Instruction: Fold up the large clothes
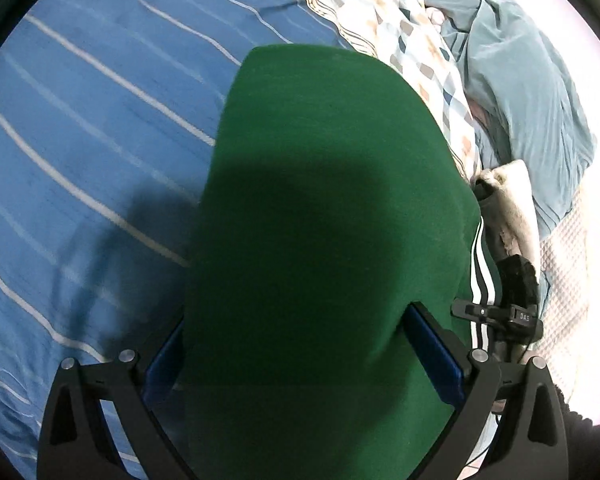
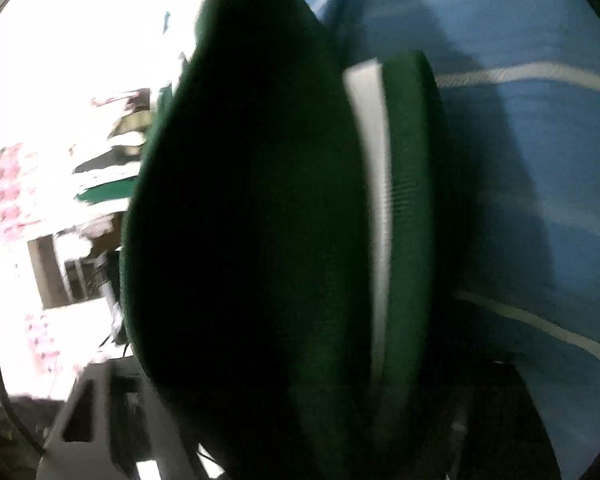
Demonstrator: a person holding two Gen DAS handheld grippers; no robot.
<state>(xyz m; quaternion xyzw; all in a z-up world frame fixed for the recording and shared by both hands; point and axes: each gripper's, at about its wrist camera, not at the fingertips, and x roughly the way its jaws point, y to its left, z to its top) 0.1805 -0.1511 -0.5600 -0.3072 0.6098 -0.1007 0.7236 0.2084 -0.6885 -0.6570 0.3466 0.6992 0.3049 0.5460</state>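
Observation:
A large green garment with white stripes along one edge lies over a blue striped bed sheet. My left gripper is shut on a fold of the green cloth, its blue pads pressing it from both sides. In the right wrist view the same green garment fills the frame, blurred, with a white band down it. My right gripper is mostly hidden under the cloth and seems to hold it. The other gripper shows at the garment's right edge in the left wrist view.
A patterned quilt and a crumpled teal blanket lie at the far right of the bed. A pale fleecy item sits by the garment's right edge. The right wrist view shows a bright, blurred room on the left.

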